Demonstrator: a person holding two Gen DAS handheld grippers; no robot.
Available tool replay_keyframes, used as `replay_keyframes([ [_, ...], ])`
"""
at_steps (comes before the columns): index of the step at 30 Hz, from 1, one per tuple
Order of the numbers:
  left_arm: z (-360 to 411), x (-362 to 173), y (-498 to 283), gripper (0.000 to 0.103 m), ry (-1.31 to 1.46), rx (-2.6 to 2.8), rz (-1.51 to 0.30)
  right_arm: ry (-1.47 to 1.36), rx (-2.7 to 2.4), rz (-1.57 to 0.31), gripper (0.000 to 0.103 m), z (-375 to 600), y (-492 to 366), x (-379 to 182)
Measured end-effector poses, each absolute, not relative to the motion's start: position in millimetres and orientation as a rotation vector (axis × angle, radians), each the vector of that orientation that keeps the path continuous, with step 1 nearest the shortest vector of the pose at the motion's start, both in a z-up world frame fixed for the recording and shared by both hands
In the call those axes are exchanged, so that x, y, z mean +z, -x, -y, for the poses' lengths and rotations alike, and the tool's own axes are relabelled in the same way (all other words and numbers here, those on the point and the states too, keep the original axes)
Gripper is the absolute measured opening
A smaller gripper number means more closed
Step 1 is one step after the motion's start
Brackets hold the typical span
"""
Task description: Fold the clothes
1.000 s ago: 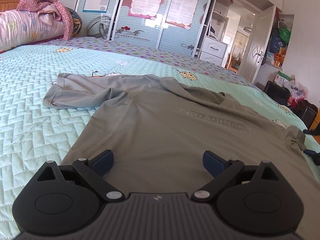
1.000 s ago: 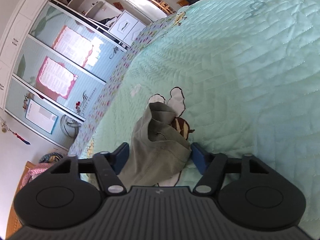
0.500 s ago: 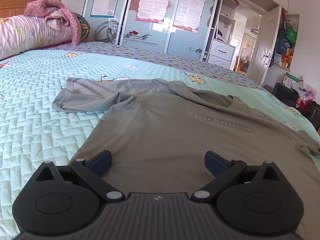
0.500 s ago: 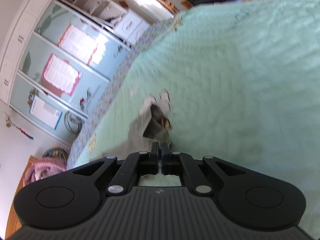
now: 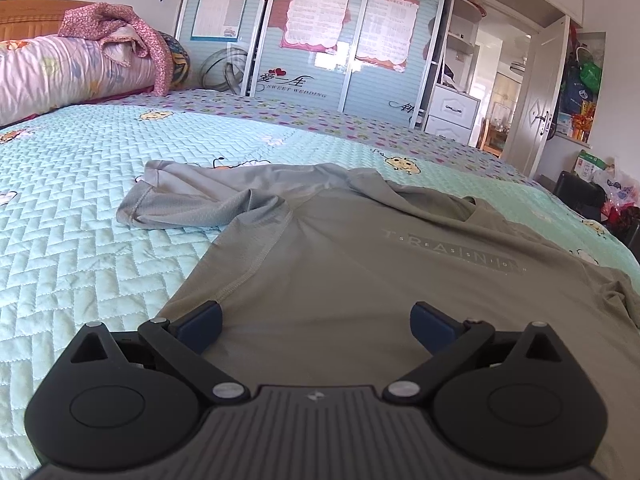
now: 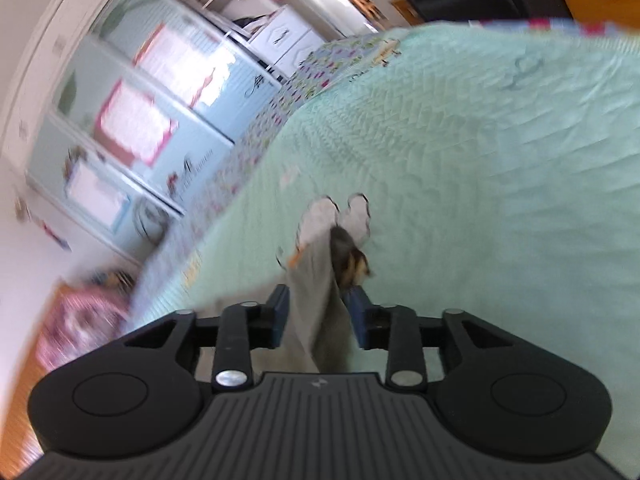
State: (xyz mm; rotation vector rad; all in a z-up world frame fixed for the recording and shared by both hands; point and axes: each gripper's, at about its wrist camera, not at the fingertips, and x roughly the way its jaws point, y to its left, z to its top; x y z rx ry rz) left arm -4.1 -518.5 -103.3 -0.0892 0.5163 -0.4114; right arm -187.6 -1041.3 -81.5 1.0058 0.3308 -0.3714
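Observation:
A grey-green T-shirt (image 5: 360, 264) with pale lettering lies chest up on the bed. One sleeve (image 5: 192, 204) is spread to the far left. My left gripper (image 5: 316, 320) hovers open over the shirt's lower body, its blue pads wide apart with nothing between them. In the blurred right wrist view, the shirt's other sleeve (image 6: 312, 288) runs as a bunched strip between the blue pads of my right gripper (image 6: 318, 316). Those jaws are opening, and the cloth sits loosely in the gap.
A mint quilted bedspread (image 5: 80, 200) with cartoon prints covers the bed. Rolled pink bedding (image 5: 72, 68) lies by the headboard at the far left. Sliding wardrobe doors (image 5: 320, 40) stand behind the bed. Bags and boxes (image 5: 600, 196) crowd the floor on the right.
The right gripper closed on the sleeve half a second ago; its jaws have since parted again and it has lifted a little. The left gripper has stayed open over the shirt.

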Motion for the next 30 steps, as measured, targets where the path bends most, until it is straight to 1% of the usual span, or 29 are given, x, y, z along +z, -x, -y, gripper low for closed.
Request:
replay_keyframes([
  [2, 517.8, -103.2, 3.9, 0.103, 0.094, -0.412, -0.515, -1.065, -0.354, -0.338, 0.049, 1053.5, 173.2, -85.1],
  [7, 517.1, -103.3, 3.5, 0.103, 0.095, -0.411, -0.511, -1.114, -0.328, -0.383, 0.051, 1065.3, 146.6, -87.5],
  [11, 516.4, -103.1, 3.4, 0.103, 0.097, -0.411, -0.508, -1.143, -0.247, -0.374, 0.052, 1067.5, 135.8, -86.5],
  [12, 516.2, -103.0, 3.5, 0.103, 0.097, -0.411, -0.508, -1.137, -0.229, -0.368, 0.053, 1066.8, 134.2, -85.1],
  [15, 515.9, -102.7, 3.7, 0.103, 0.099, -0.411, -0.508, -1.089, -0.266, -0.444, 0.058, 1062.5, 126.2, -82.9],
  [18, 515.9, -102.4, 4.0, 0.103, 0.097, -0.411, -0.506, -1.059, -0.277, -0.506, 0.06, 1059.3, 116.5, -80.0],
  [23, 515.6, -102.3, 4.5, 0.103, 0.096, -0.41, -0.504, -1.097, -0.159, -0.481, 0.062, 1060.5, 109.3, -77.6],
  [25, 515.5, -102.2, 4.6, 0.103, 0.096, -0.41, -0.503, -1.098, -0.098, -0.497, 0.066, 1061.3, 101.3, -76.6],
  [29, 515.2, -102.1, 4.5, 0.103, 0.098, -0.411, -0.501, -1.012, -0.234, -0.612, 0.066, 1059.7, 88.9, -75.2],
  [30, 515.1, -102.1, 4.6, 0.103, 0.098, -0.411, -0.5, -1.012, -0.24, -0.612, 0.066, 1059.3, 89.4, -74.2],
])
